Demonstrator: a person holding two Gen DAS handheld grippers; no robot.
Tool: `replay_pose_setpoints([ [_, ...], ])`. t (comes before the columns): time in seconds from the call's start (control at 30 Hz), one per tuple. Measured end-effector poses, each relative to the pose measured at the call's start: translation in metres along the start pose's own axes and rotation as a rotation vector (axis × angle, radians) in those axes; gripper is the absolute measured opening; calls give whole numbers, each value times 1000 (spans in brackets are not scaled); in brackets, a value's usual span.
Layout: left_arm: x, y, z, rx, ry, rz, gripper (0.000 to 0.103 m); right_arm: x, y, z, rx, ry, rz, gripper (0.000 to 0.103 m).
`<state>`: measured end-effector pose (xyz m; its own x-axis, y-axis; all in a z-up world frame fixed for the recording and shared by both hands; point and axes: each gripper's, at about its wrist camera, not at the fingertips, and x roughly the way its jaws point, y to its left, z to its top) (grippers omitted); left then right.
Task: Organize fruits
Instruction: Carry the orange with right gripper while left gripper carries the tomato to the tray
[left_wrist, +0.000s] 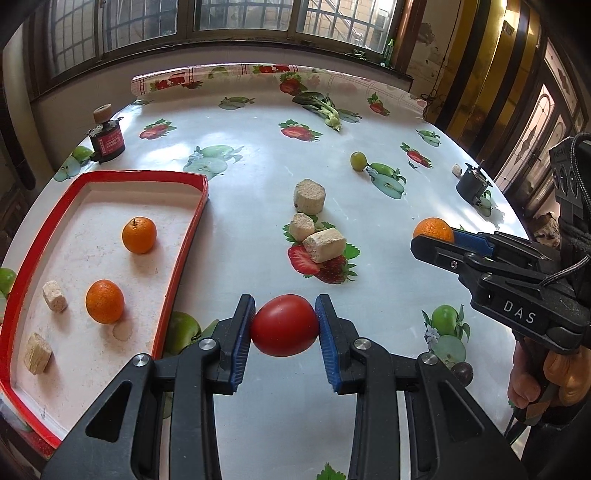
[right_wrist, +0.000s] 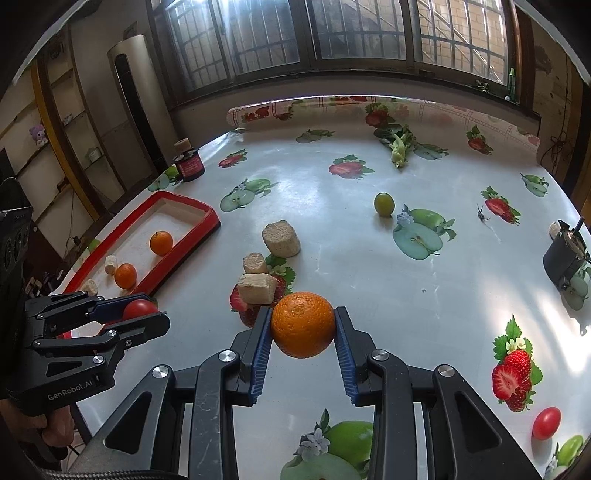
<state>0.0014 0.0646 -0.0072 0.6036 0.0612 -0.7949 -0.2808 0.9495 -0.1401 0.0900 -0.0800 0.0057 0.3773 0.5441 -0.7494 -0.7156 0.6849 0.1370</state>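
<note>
The surface (left_wrist: 258, 155) wears glossy printed oilcloth. In the left claw (left_wrist: 284, 325) sits a smooth, shiny tomato (left_wrist: 284, 325) between ribbed blue plastic pads (left_wrist: 242, 332) — beyond it, rough crumbly blocks (left_wrist: 310, 195). The right claw (right_wrist: 303, 325) grips a dimpled orange (right_wrist: 303, 325) — matt black plastic arms, metal rivets.

Open worktop ahead, clutter in the middle

Between me and the red tray (left_wrist: 186, 236) the worktop (left_wrist: 251, 192) lies bare; three beige blocks (left_wrist: 309, 221) cluster mid-table, a green fruit (left_wrist: 358, 161) beyond. Inside the tray, two oranges (left_wrist: 139, 235) and two blocks leave gaps.
</note>
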Motion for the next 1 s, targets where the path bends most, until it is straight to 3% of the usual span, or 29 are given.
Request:
replay_pose_setpoints([
  [1.0,-26,107,-2,-170,-48,90,31,42,100,37,-136,27,98,33],
])
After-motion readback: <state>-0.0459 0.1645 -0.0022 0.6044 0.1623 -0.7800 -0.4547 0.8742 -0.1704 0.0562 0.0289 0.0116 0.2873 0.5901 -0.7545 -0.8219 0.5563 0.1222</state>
